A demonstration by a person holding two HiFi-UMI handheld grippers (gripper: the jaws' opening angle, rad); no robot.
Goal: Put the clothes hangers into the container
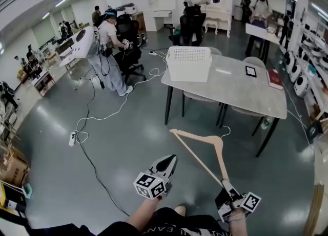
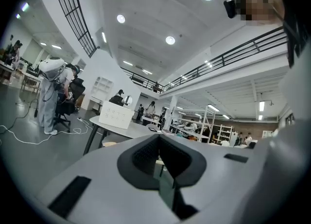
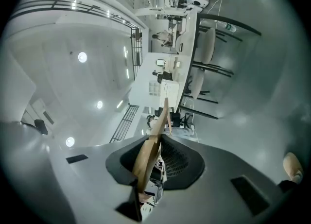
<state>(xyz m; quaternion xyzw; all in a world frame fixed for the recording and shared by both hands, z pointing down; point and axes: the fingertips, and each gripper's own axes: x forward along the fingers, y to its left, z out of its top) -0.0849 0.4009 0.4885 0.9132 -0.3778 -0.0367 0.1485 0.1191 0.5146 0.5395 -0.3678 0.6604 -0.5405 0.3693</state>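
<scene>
1. While the wooden hanger [image 1: 197, 134] is up in the air in front of you, it is nowhere near its goal. It sticks forward over open floor [image 1: 133, 143], well short of the table [image 1: 233, 89].
2. Your right gripper [image 1: 226, 185] is clamped on one end of the hanger. The right gripper view shows the wood pinched between the two pads and running away from the camera.
3. Your left gripper [image 1: 168, 164] carries nothing. Its jaws are pressed together with nothing between them, and it points forward beside the right one.
4. The white perforated container [image 1: 188, 68] stands at the left end of the table as you see it. It is apart from a small dark tablet [image 1: 250, 71] and a red book [image 1: 274, 79] further along.
5. Judged from this, you are in the carry step: the hanger is picked up and the drop is not yet made.
6. Next you'd need to walk up to the table and raise the hanger above the container's rim. Tip it so it goes in lengthwise, and only then let the right jaws part. Held by one end, the hanger may swing or catch the rim, so bring it over slowly.
</scene>
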